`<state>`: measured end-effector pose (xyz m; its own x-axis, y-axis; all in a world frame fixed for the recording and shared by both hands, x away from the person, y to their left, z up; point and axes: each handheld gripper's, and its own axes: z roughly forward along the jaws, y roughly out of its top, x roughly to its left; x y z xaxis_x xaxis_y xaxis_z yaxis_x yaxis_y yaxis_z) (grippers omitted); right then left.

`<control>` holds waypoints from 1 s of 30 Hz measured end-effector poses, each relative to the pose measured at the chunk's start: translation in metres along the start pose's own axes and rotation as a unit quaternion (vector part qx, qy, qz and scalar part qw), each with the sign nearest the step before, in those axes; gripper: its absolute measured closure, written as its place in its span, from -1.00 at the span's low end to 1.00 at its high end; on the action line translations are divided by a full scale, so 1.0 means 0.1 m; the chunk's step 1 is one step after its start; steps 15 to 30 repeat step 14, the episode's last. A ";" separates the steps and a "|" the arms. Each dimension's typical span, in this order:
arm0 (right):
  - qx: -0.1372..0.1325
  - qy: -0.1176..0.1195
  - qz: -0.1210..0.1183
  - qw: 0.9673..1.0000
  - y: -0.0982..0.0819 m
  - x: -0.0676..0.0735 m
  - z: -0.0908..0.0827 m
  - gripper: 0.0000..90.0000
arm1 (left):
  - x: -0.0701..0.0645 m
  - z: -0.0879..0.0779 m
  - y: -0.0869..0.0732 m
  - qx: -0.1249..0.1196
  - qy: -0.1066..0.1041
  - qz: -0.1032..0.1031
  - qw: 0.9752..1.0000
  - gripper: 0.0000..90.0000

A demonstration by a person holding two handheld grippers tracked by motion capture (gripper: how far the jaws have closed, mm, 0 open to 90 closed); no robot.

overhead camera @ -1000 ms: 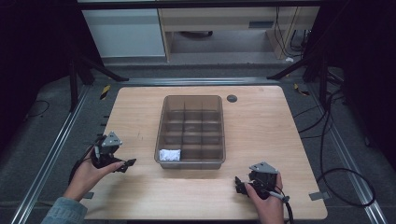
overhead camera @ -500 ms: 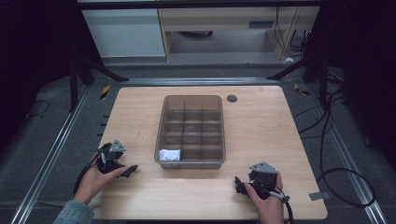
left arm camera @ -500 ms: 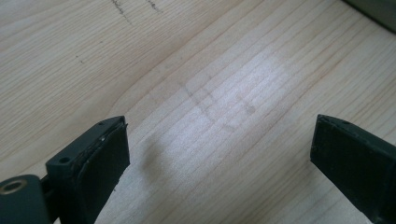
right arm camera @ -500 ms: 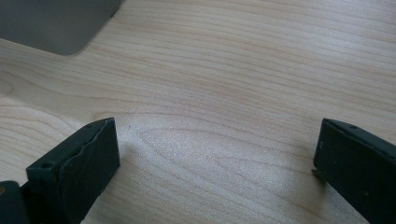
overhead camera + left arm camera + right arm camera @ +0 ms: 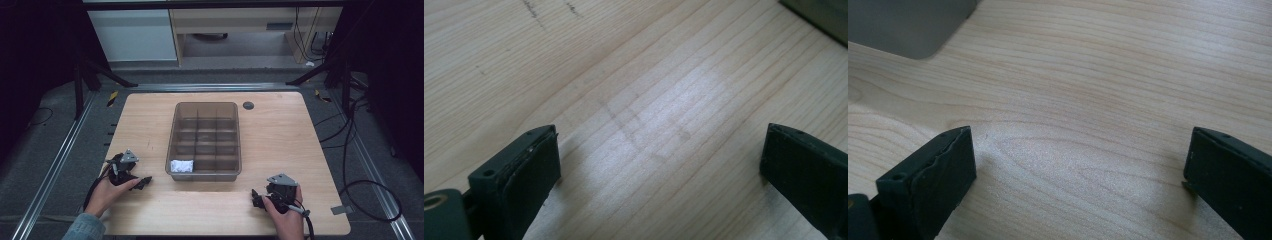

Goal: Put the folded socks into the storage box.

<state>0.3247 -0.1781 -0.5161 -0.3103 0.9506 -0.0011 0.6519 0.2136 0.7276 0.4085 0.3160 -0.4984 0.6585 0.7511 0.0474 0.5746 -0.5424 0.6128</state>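
Nearest the person, both hands rest on the wooden desk (image 5: 300,130) at its front edge. The left gripper (image 5: 142,181) lies low at the front left corner, held by the left hand (image 5: 107,192), and its jaws stand spread wide with only bare wood grain between them in the left gripper view (image 5: 659,150). The right gripper (image 5: 256,197) sits at the front right, gripped by the right hand (image 5: 286,215), jaws likewise wide apart over bare wood in the right gripper view (image 5: 1083,160). Neither gripper touches anything but the desk.

Farther in, between the two and toward the middle of the desk, stands a translucent grey divided bin (image 5: 172,130). A small white crumpled object (image 5: 181,165) lies in its near left compartment. Beyond the bin, near the far edge, a dark round disc (image 5: 248,105) is set in the desk surface.
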 end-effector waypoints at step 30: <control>0.000 0.000 -0.001 1.000 0.00 0.00 0.00 -0.99 | 0.02 0.08 -0.07 -0.054 -0.008 -0.011 0.998 -1.00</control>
